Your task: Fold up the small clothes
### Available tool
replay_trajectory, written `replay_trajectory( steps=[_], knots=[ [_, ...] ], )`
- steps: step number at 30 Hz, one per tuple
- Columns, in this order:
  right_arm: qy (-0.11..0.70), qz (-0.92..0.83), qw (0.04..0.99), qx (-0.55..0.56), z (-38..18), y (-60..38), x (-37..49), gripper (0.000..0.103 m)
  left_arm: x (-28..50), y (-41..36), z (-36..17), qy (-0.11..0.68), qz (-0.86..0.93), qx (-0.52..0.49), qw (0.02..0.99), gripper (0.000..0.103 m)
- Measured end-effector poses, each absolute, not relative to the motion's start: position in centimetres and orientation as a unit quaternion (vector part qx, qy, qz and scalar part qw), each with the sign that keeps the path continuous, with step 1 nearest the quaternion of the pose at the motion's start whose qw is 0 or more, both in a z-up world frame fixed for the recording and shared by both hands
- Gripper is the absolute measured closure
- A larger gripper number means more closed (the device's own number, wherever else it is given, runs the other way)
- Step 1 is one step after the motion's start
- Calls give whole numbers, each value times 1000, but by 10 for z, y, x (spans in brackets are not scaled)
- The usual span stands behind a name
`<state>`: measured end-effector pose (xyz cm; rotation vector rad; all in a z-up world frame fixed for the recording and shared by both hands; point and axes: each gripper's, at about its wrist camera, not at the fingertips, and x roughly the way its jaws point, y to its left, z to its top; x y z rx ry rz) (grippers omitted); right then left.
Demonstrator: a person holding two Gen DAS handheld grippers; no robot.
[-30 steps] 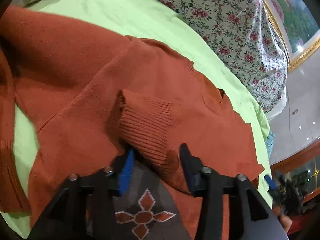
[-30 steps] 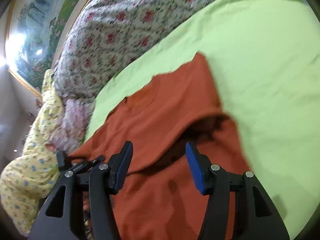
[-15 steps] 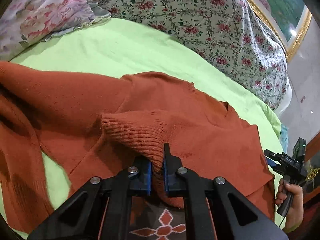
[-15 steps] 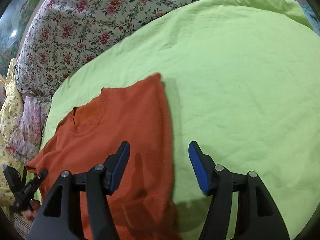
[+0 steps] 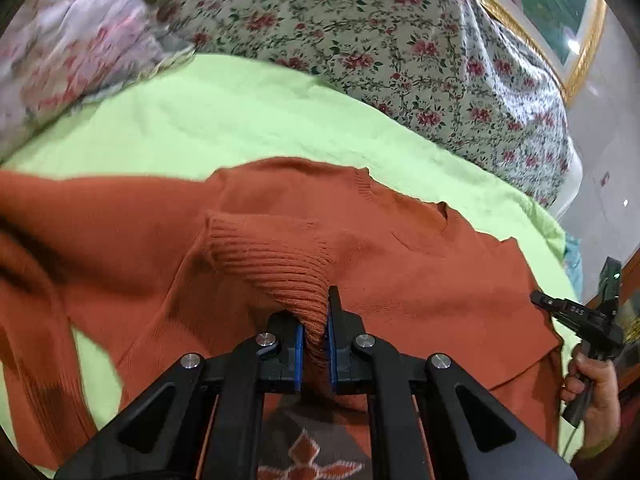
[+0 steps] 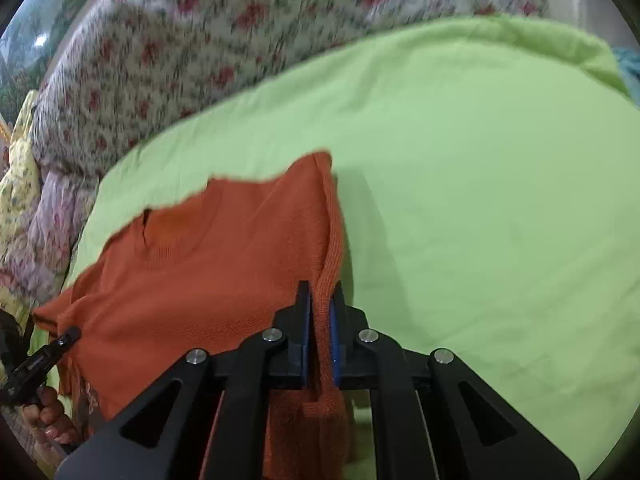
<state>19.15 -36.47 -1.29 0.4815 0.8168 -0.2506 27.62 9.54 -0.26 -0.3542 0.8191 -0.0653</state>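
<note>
Two grippers — left gripper (image 5: 315, 322), right gripper (image 6: 320, 316) — each with jaws clamped on one orange sweater (image 5: 420, 280).

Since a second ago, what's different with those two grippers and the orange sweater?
Both grippers closed. The left gripper clamped the ribbed cuff and raised it slightly; the right gripper slid sideways, then pinched the orange sweater at its side edge. The green sheet stayed put.

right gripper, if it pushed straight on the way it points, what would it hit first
The right gripper is already shut on the orange sweater at its side edge. Going straight on, it would likely run along that edge, then into the green sheet; depth is unclear.
</note>
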Motion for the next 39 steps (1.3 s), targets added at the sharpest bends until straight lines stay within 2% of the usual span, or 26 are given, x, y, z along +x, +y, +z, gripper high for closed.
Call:
replay_trajectory(
  steps=[4, 6, 8, 10, 17, 22, 24, 25, 28, 30, 37, 39],
  knots=[
    [416, -130, 876, 205, -27, -362, 194, 95, 279, 102, -19, 428, -35, -179, 885, 93],
    [424, -132, 871, 211, -38, -364, 195, 94, 269, 111, -19, 431, -27, -183, 883, 83],
    [419, -135, 870, 223, -40, -367, 191, 92, 260, 122, -16, 426, -15, -195, 883, 76],
    [415, -148, 870, 222, -36, -367, 185, 79, 253, 133, -11, 419, -8, -206, 884, 76],
    [374, -138, 890, 221, -8, -333, 151, 77, 243, 138, -15, 448, -4, -182, 875, 76],
    [385, -71, 892, 225, -4, -282, 135, 77, 207, 147, -7, 437, 22, -162, 885, 74],
    [388, -50, 892, 227, -4, -264, 126, 77, 190, 159, -2, 430, 43, -160, 887, 56],
    [390, -45, 891, 228, -5, -256, 123, 75, 181, 166, 0, 426, 57, -160, 889, 53],
    [400, -26, 887, 231, -8, -237, 114, 69, 154, 192, 5, 417, 95, -164, 889, 49],
    [403, -17, 885, 233, -11, -227, 109, 68, 142, 210, 3, 417, 116, -174, 884, 43],
    [415, -1, 878, 238, -17, -200, 100, 66, 130, 249, -12, 423, 134, -234, 865, 41],
    [417, 3, 877, 240, -17, -194, 99, 66, 135, 247, -13, 426, 127, -227, 866, 32]
  ],
)
